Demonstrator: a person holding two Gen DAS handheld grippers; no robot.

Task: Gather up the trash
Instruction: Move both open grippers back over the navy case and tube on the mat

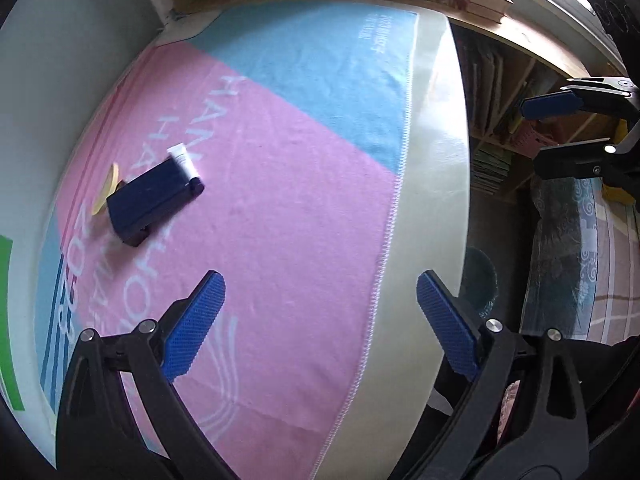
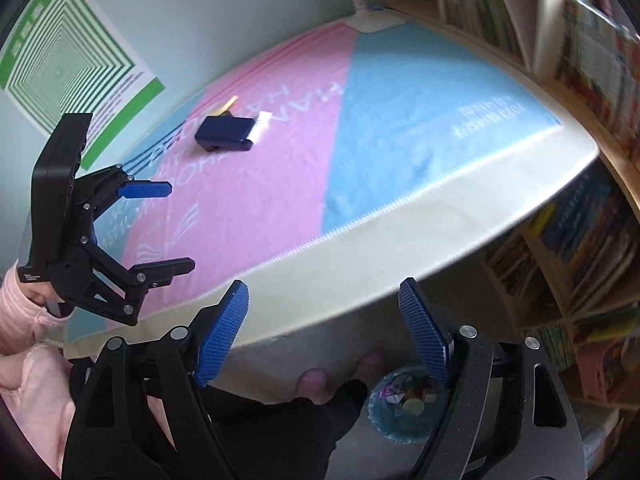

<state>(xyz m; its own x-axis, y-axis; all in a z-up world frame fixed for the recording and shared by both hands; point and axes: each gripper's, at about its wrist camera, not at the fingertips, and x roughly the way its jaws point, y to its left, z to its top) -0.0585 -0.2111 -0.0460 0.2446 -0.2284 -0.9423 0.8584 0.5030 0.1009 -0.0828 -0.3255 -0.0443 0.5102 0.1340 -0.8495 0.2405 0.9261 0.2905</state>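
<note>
A dark blue box [image 1: 154,200] lies on the pink part of the table's cloth, with a small white tube [image 1: 184,158] at its far end and a yellow piece [image 1: 106,188] at its left. The same box [image 2: 225,134], tube [image 2: 262,124] and yellow piece [image 2: 226,105] show far off in the right wrist view. My left gripper [image 1: 320,320] is open and empty above the cloth near the table's front; it also shows in the right wrist view [image 2: 172,226]. My right gripper [image 2: 322,332] is open and empty off the table's edge, over a blue-lined bin [image 2: 404,408] holding scraps.
A pink and light blue cloth [image 1: 280,128] covers the white table [image 1: 436,160]. Bookshelves [image 2: 580,240] stand to the right and behind. A green striped poster [image 2: 68,64] hangs on the wall. My right gripper shows at the right edge of the left wrist view [image 1: 560,132].
</note>
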